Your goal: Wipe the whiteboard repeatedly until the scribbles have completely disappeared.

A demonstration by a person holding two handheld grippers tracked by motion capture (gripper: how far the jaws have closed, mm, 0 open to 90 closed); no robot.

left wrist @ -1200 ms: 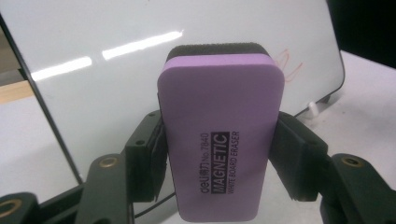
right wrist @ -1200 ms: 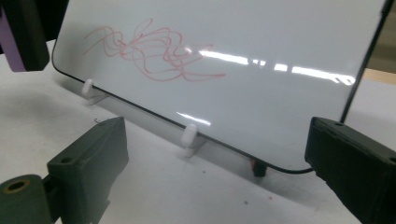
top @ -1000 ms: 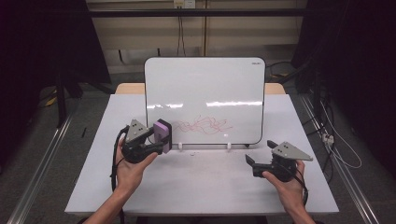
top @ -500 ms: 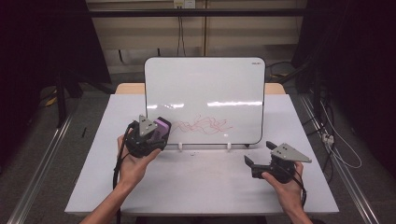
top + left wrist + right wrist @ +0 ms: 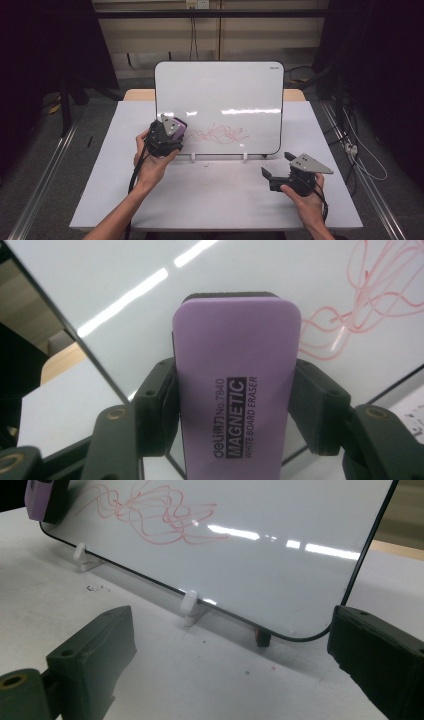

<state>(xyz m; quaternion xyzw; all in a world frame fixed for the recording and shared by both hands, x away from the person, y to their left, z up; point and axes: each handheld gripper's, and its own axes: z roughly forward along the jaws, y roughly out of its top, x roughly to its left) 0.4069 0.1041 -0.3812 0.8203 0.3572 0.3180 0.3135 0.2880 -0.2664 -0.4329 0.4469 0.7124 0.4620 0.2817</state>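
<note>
A whiteboard [image 5: 220, 95] stands tilted on small white feet at the table's middle, with a red scribble [image 5: 217, 133] low on its face. My left gripper [image 5: 175, 131] is shut on a purple magnetic board eraser [image 5: 235, 390], and the eraser's black felt end sits at the board's lower left, just left of the scribble [image 5: 370, 305]. The eraser [image 5: 42, 497] also shows at the top left corner of the right gripper view. My right gripper [image 5: 267, 177] rests low at the table's right front, open, with nothing between its jaws, pointing at the board's lower right corner [image 5: 300, 635].
The white table [image 5: 215, 195] has bare room in front of the board. White clip feet [image 5: 189, 605] and a dark foot [image 5: 261, 639] prop the board's lower edge. Dark stands, cables and rails lie on the floor around the table.
My left hand has carried the eraser rightward along the board's lower left, closer to the red scribble. The right hand has stayed where it was.
</note>
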